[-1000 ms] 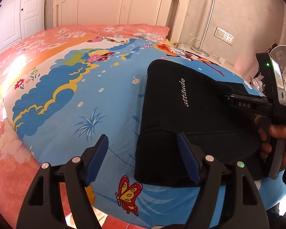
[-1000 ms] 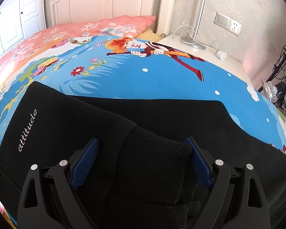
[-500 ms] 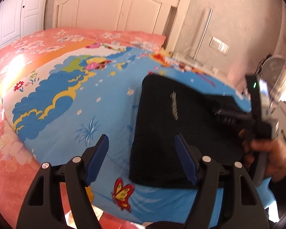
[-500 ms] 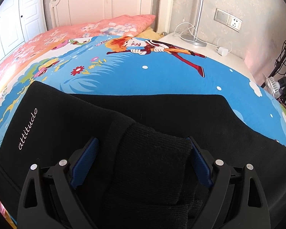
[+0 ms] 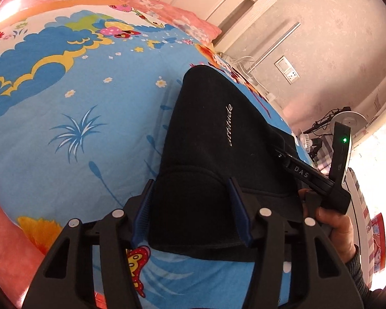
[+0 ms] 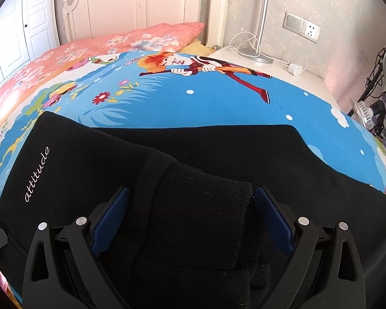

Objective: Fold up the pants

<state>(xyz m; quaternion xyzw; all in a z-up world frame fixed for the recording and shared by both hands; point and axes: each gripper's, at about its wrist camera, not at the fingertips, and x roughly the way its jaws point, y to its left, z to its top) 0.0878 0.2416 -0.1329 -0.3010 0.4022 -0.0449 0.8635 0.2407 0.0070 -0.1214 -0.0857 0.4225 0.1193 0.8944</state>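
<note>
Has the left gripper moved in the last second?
Yes. The left gripper went right, from beside the pants to straddling their near corner; the butterfly print is now under its left finger.

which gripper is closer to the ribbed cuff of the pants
Right. The right gripper straddles the ribbed cuff, open fingers on either side of it. The left gripper sits open at the other end of the black pants, around the near corner.

pants lettering: "attitude" in thin white slanted script on the black pants (image 6: 95,164), toward their left part, running up the cloth; also seen from the left wrist view (image 5: 218,139), its first letters blurred there.
gripper label: "DAS" in pale capitals on the black bar of the right gripper (image 5: 302,171), at the right.
</note>
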